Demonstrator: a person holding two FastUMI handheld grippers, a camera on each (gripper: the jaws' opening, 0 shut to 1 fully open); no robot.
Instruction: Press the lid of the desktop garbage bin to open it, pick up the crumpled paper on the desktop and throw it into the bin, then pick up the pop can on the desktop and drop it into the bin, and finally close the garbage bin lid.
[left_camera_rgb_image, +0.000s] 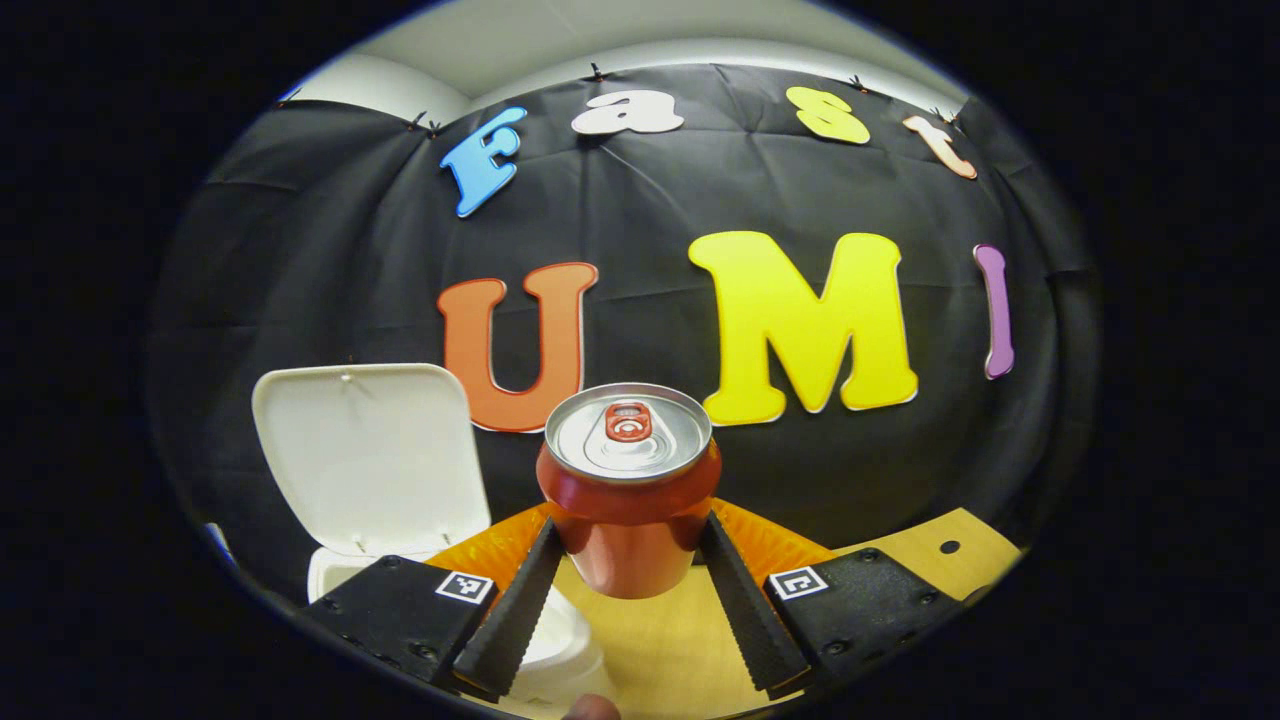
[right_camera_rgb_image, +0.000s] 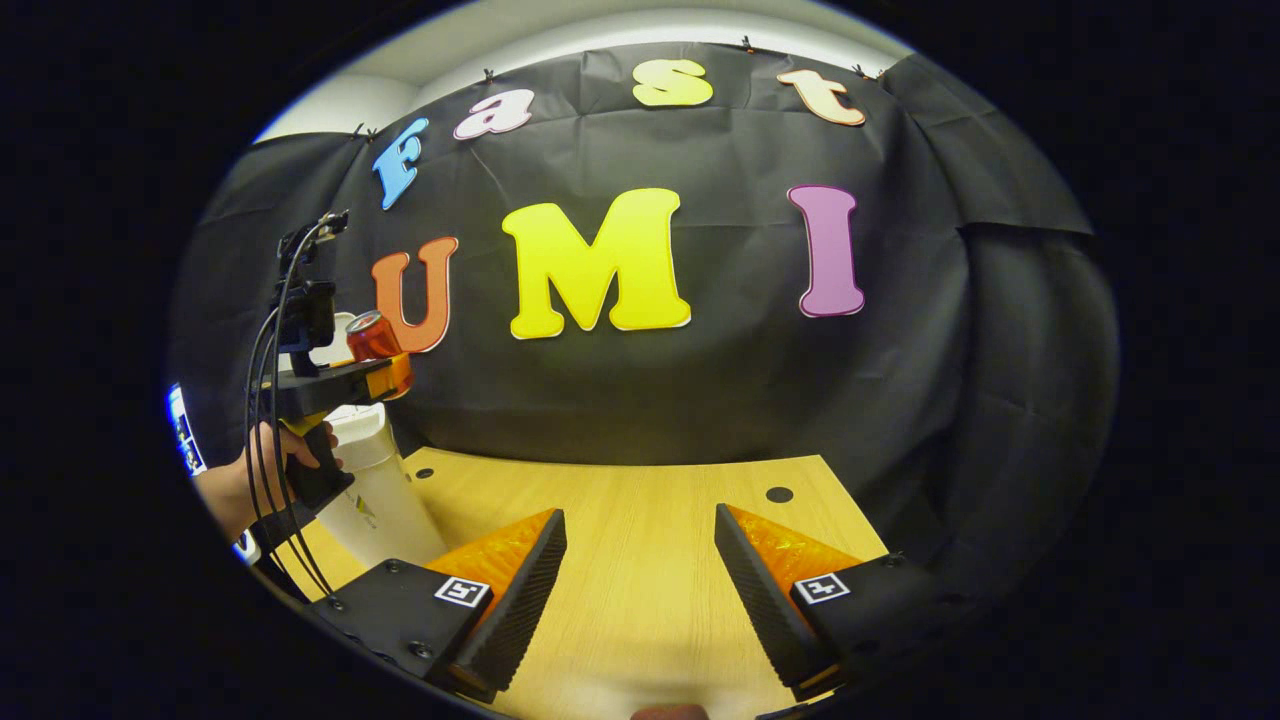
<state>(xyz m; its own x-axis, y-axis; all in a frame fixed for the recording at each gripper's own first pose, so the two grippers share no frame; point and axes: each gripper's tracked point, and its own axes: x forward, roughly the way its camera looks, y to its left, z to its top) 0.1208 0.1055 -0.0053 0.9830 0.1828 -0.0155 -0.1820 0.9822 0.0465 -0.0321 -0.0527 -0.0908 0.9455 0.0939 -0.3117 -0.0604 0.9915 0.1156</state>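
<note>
A red pop can (left_camera_rgb_image: 628, 490) with a silver top is held upright in the air, and my left gripper (left_camera_rgb_image: 628, 545) is shut on its lower body. The white garbage bin (left_camera_rgb_image: 335, 575) sits below and to the left of the can with its lid (left_camera_rgb_image: 365, 455) standing open. In the right gripper view the left gripper (right_camera_rgb_image: 385, 375) carries the can (right_camera_rgb_image: 372, 336) just above the bin (right_camera_rgb_image: 375, 490) at the far left. My right gripper (right_camera_rgb_image: 640, 550) hangs open over the wooden desktop (right_camera_rgb_image: 640, 500) with nothing between its fingers.
A hand (right_camera_rgb_image: 265, 465) grips the left gripper's handle, with black cables (right_camera_rgb_image: 265, 400) hanging from it. The desktop has a small dark hole (right_camera_rgb_image: 779, 494) near its far right edge. The black cloth wall stands right behind the desk.
</note>
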